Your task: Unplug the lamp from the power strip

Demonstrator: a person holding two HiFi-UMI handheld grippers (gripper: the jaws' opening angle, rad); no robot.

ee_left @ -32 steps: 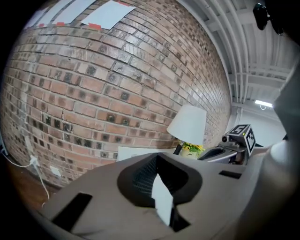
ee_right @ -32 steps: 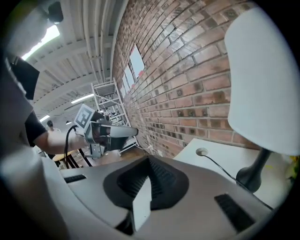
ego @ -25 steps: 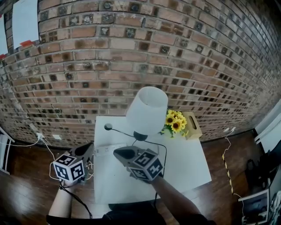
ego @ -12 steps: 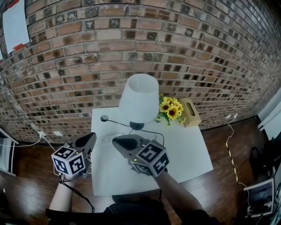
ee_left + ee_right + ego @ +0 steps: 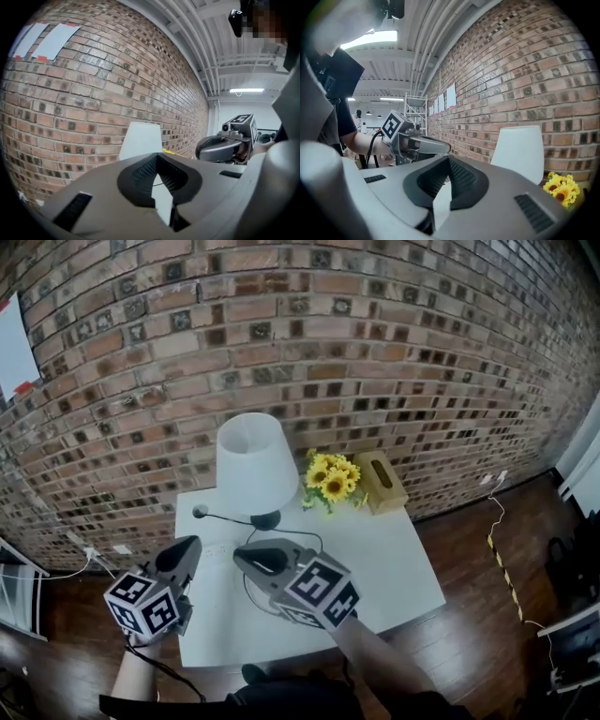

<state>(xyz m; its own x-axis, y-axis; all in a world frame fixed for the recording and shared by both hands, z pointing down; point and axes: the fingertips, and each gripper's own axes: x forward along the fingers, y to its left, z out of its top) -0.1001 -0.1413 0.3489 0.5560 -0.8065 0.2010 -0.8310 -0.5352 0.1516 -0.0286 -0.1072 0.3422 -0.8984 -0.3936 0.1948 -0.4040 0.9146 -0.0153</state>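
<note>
The brick wall (image 5: pixel 375 343) fills the background directly behind the work area, with a sheet of white paper (image 5: pixel 11 348) fixed to it at far left. Dark wood floor (image 5: pixel 487 615) surrounds the white table (image 5: pixel 394 568), which stands against the wall; loose white cables (image 5: pixel 70 545) lie on the floor to the left. The lamp (image 5: pixel 251 463), with a white conical shade and a dark base, stands at the rear of the table, left of centre. To its right, against the wall, are a bunch of sunflowers (image 5: pixel 330 482) and, just beside them, a tan tissue box (image 5: pixel 380 482). A small black knob on a thin stalk (image 5: pixel 200 511) lies left of the lamp base. The left gripper (image 5: pixel 190 545) is held above the table's left edge with its jaws closed together and nothing between them. The right gripper (image 5: pixel 240 556) is held above the table's middle, jaws likewise brought together and empty. Both point toward the wall, with the lamp ahead of them and apart from both. The power strip (image 5: pixel 216 547), white on the white tabletop and only faintly visible, lies between the two gripper tips, in front of the lamp base. The black cord (image 5: pixel 305 534) runs from the lamp base to the right and curves back under the right gripper; where the plug sits cannot be determined.
</note>
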